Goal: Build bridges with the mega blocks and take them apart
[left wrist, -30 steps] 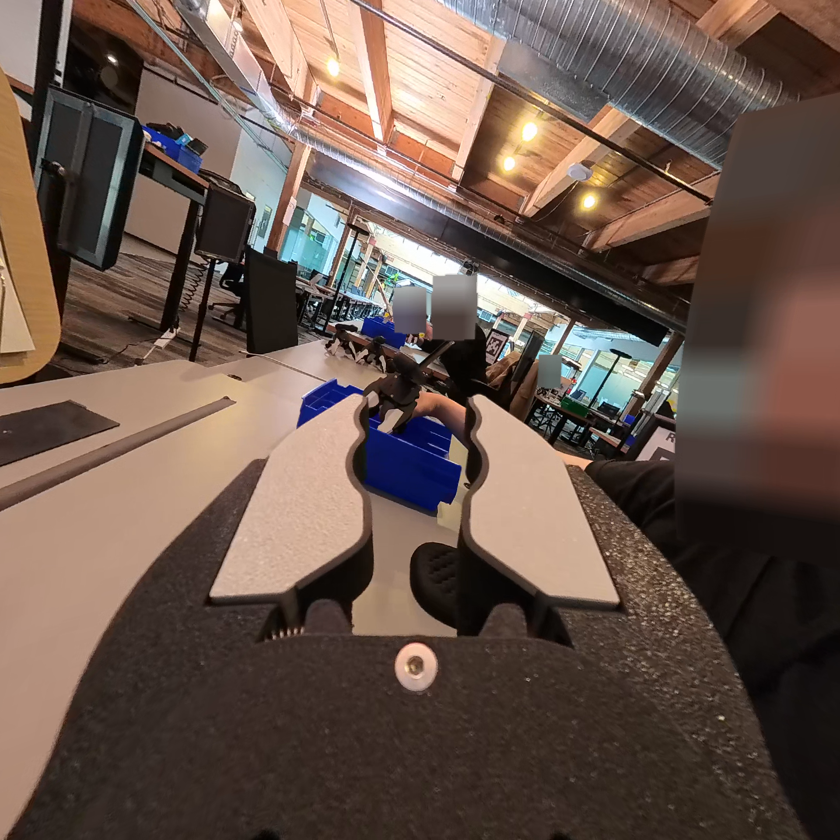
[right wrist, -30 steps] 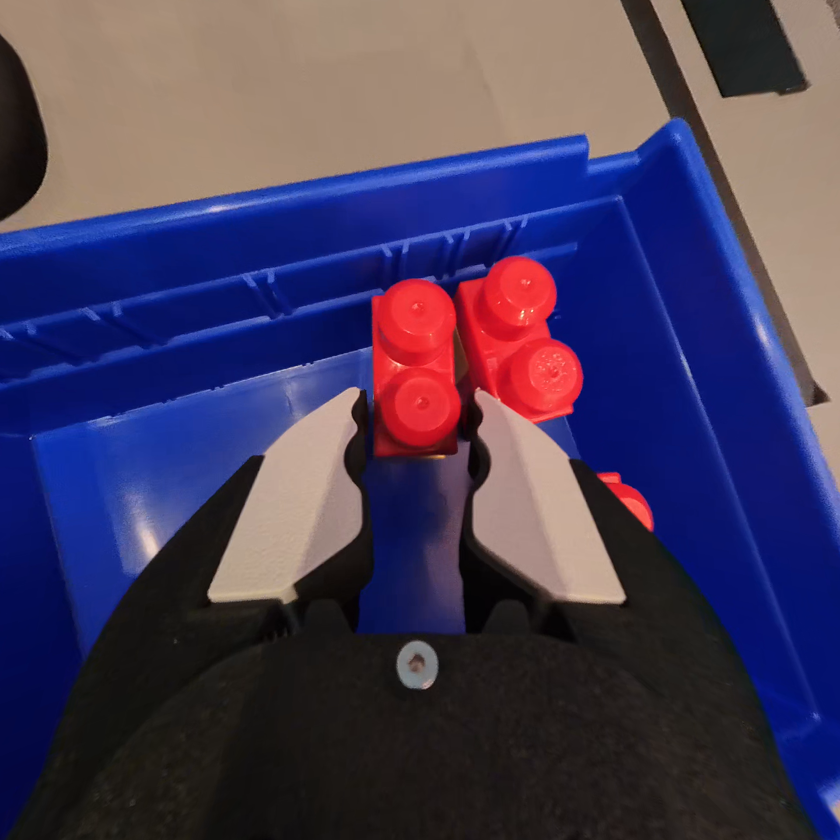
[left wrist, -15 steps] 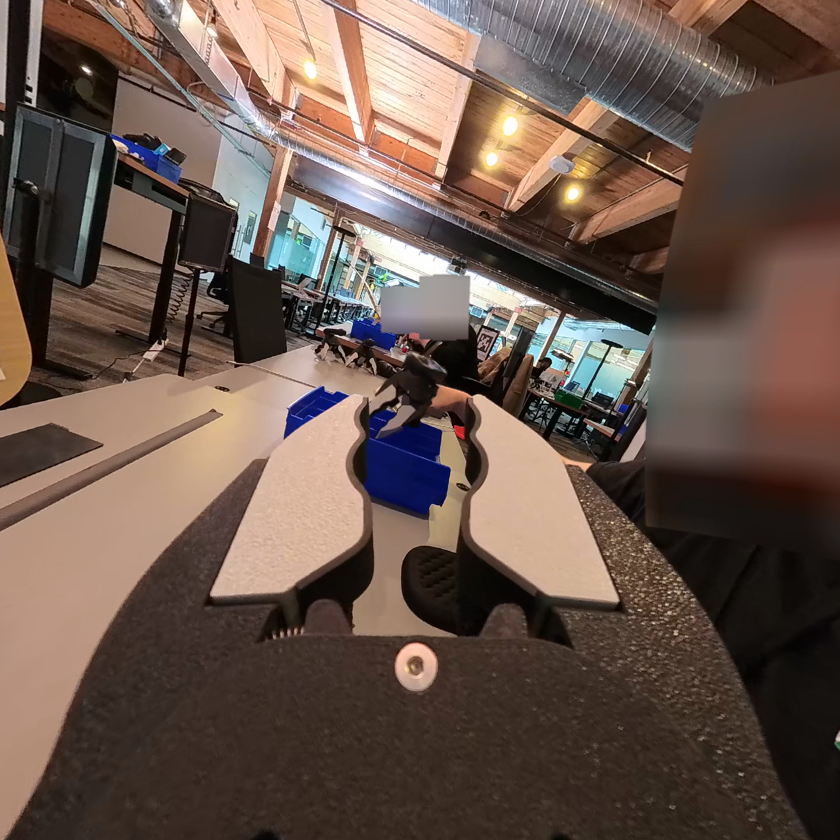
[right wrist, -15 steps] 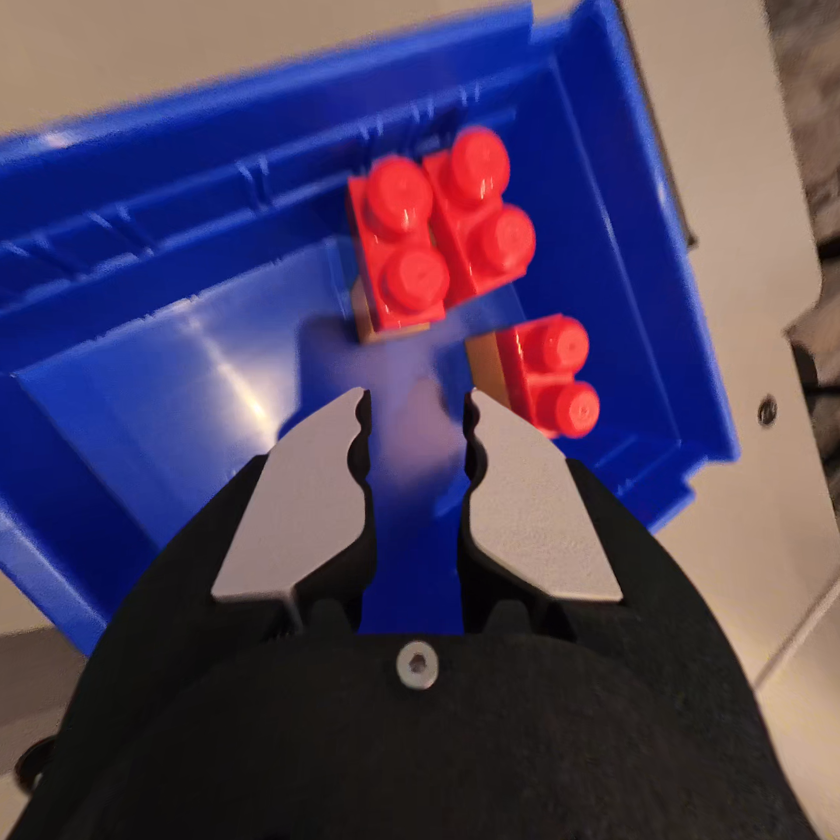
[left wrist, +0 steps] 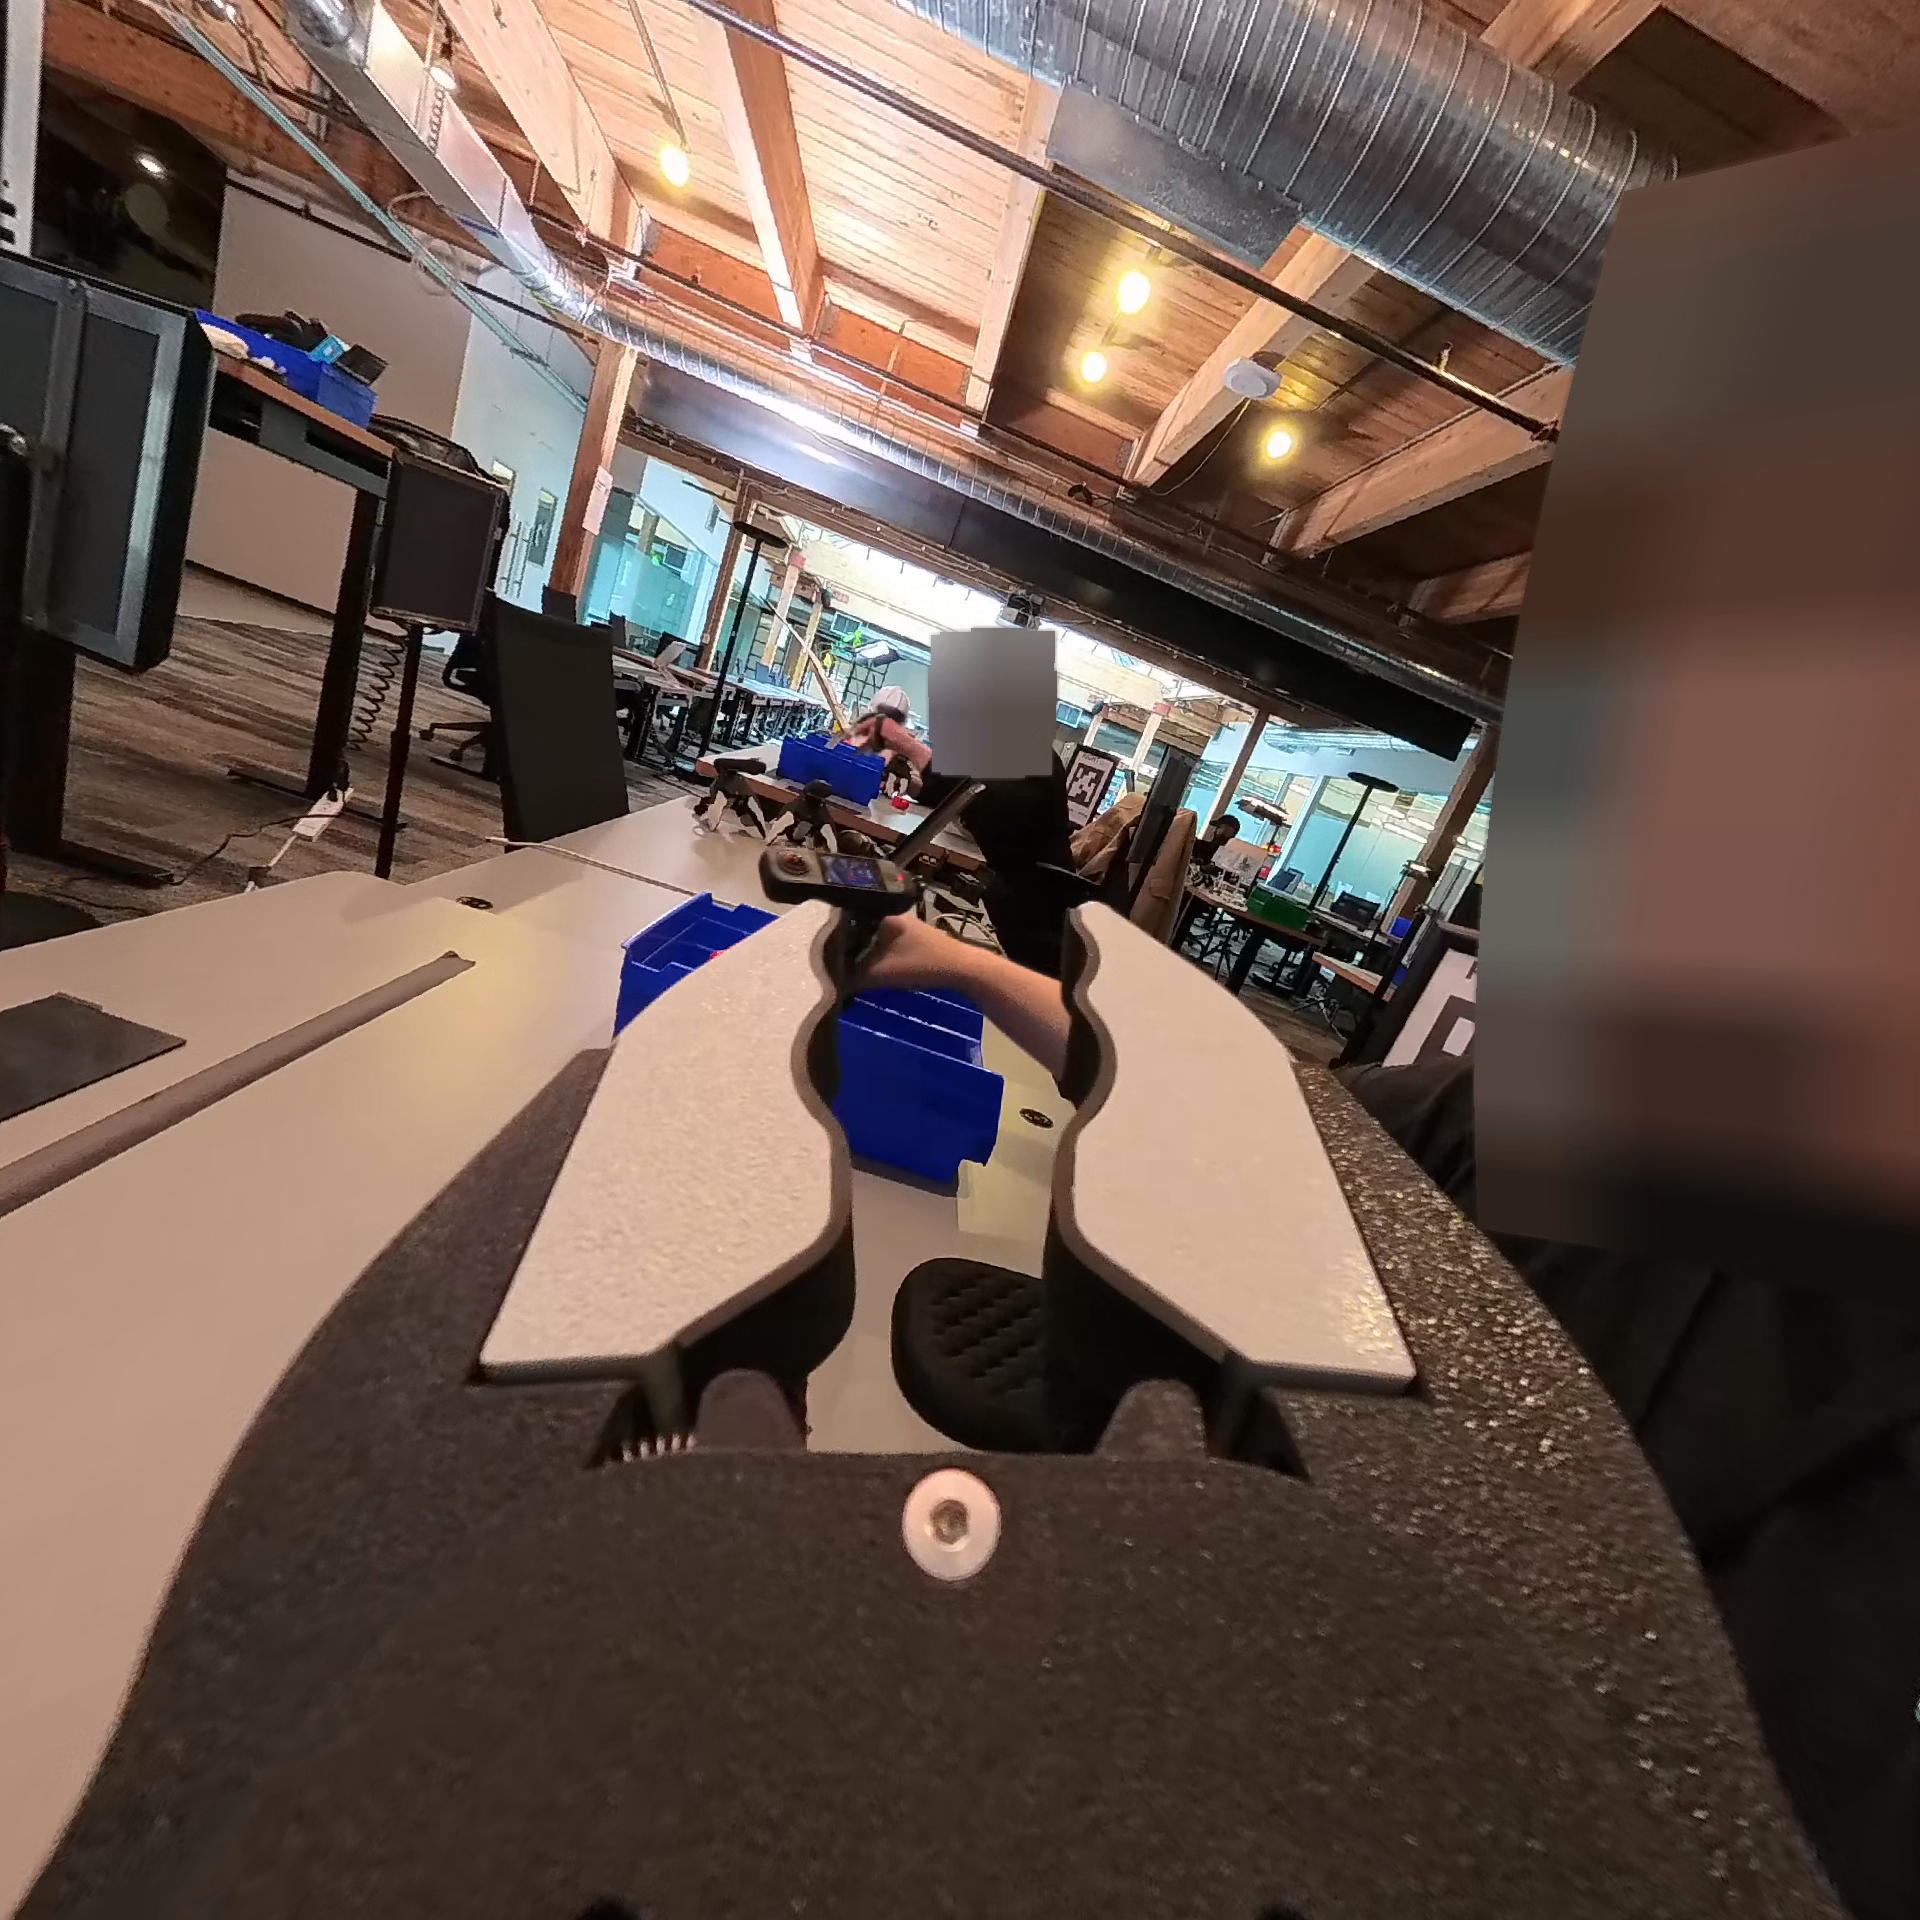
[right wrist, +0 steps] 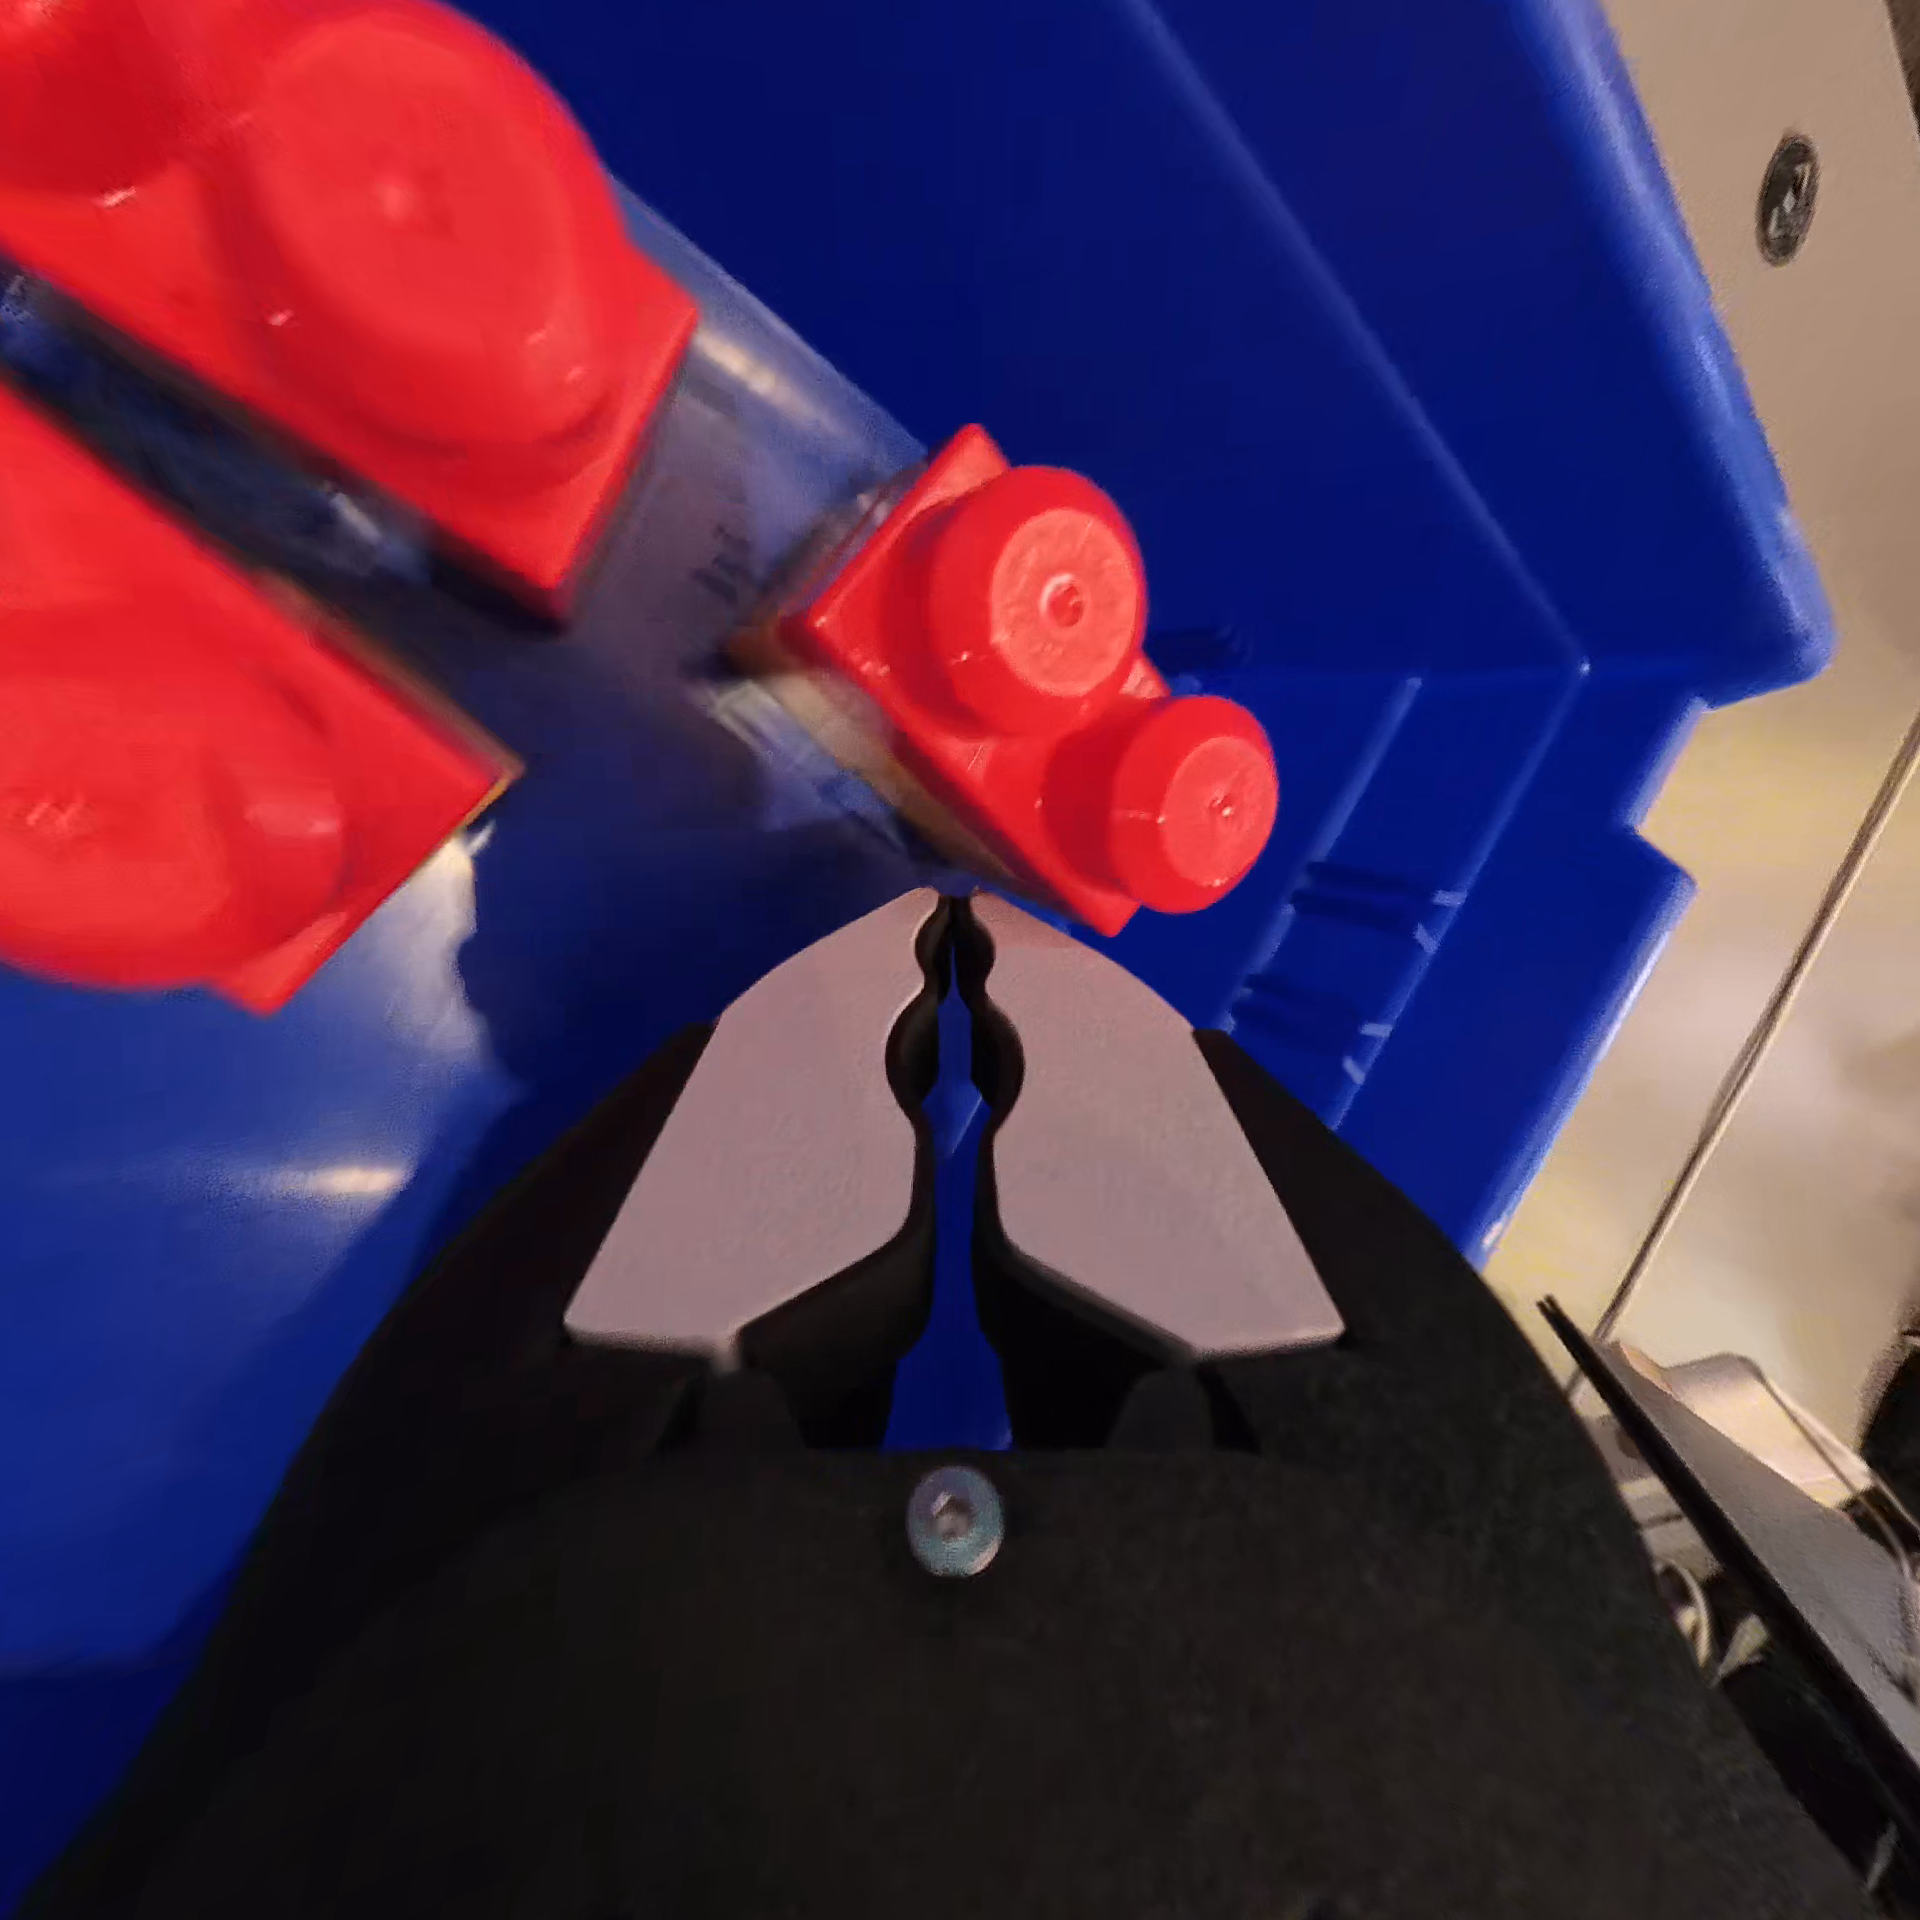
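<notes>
In the right wrist view, three red two-stud mega blocks lie in a blue bin (right wrist: pixel 1351 416). Two of them (right wrist: pixel 364 260) (right wrist: pixel 156 748) fill the upper left, blurred. The third red block (right wrist: pixel 1039 675) lies tilted in the middle. My right gripper (right wrist: pixel 954 914) is shut, with its tips touching this block's lower edge; I cannot tell if they pinch its wall. My left gripper (left wrist: pixel 951 935) is open and empty, held above the grey table (left wrist: pixel 208 1195). Past it, the left wrist view shows the blue bin (left wrist: pixel 914 1081) with a hand (left wrist: pixel 935 966) and the right gripper's handle (left wrist: pixel 831 878) over it.
The bin's right wall and corner stand close to my right gripper, with grey table (right wrist: pixel 1818 935) beyond. A black chair part (left wrist: pixel 966 1340) shows at the table edge below my left gripper. A dark strip (left wrist: pixel 208 1070) runs across the table on the left. A person in black sits at the right. Some 60 centimetres of space lies between my two pairs of fingers.
My right gripper has gone from open to shut, turned and dropped deeper into the bin, close to the third red block. The left gripper has stayed open and shifted only slightly.
</notes>
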`<state>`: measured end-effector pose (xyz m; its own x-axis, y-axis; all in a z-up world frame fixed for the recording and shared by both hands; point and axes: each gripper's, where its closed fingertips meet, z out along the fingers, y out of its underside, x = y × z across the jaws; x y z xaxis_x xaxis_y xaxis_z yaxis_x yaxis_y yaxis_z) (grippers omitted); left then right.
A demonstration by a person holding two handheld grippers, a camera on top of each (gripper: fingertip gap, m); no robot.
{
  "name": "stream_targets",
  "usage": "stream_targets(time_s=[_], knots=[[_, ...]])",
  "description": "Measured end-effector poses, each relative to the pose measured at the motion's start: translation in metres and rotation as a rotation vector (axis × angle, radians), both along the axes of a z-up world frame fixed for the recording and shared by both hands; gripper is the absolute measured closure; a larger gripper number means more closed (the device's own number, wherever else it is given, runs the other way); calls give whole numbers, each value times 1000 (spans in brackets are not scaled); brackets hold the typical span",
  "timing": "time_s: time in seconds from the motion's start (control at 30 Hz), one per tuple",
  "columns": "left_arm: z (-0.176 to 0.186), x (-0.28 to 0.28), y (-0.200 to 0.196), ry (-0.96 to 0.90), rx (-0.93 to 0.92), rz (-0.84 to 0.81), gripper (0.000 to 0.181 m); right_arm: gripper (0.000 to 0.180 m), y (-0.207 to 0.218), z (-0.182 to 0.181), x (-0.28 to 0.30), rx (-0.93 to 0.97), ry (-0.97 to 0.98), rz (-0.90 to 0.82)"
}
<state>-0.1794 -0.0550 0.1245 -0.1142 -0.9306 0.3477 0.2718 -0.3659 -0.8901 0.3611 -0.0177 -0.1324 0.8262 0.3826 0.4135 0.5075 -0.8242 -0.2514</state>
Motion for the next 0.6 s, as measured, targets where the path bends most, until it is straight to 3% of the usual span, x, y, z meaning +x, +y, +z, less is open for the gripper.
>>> stream_targets(time_s=[0.27,0.5,0.6], knots=[[4,-2,-2,-2,7,3,142,179,-3,-7,4,-10,-19,-35],[4,-3,-3,-8,14,-8,142,179,-38,10,-73,68,453,6],[4,-1,-5,-6,16,-17,142,179,-43,11,-91,56,498,17]])
